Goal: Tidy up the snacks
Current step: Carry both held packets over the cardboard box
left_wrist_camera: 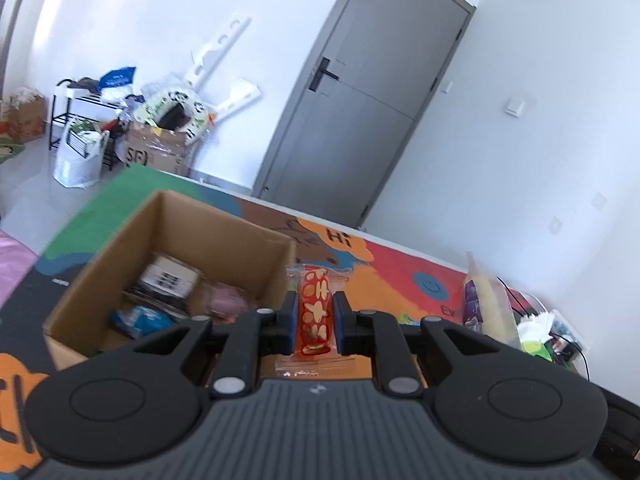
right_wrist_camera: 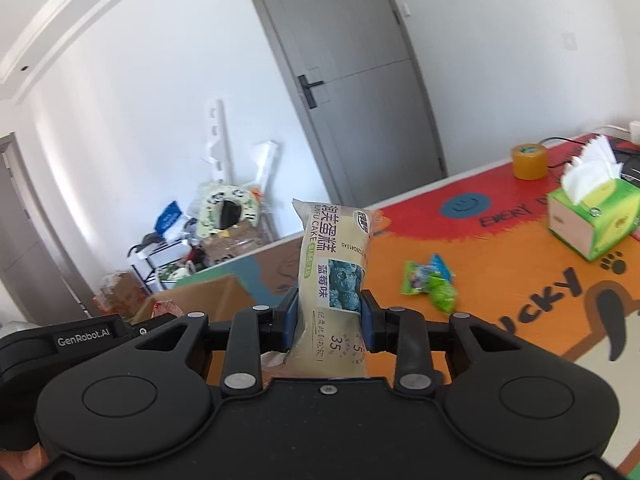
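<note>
Left tool [left_wrist_camera: 314, 322]: clamped on red snack [left_wrist_camera: 315, 312], upright; box [left_wrist_camera: 208, 236] lay just ahead-left, nearer this hand.
Right tool [right_wrist_camera: 329, 322]: gripped cake pack [right_wrist_camera: 334, 276], upright.

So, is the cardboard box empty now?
No: the left wrist view shows several packets lying inside the box, among them a blue packet and a labelled packet.
</note>
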Demonstrator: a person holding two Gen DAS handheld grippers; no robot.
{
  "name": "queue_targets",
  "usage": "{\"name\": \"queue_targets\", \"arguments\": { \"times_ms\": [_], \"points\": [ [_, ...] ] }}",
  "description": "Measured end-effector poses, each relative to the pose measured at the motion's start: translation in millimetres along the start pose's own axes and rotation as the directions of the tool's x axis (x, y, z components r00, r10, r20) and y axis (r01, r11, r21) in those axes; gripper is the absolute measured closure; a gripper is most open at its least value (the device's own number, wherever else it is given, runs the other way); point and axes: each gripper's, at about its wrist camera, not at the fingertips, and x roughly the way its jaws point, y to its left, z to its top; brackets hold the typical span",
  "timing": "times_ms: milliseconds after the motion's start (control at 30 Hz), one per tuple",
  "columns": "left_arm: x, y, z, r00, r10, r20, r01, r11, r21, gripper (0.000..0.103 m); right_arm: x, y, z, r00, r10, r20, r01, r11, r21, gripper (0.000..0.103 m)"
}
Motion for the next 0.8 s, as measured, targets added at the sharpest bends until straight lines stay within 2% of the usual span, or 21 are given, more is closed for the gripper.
{"name": "queue_targets", "arguments": {
  "times_ms": [367,800],
  "points": [
    [-24,37,13,0.999,0.020,0.035,-0.018,0.999,-0.045,0.086,1,34,5,0.999,0.041,0.002,-0.041,0.998,-0.050,0.071],
    [-14,86,10,0.999,0.048,-0.021,-0.049,0.996,-0.078,0.086,26,75,-4,0.992,0.117,-0.039,-0.119,0.991,-0.068,0.071]
  ]
}}
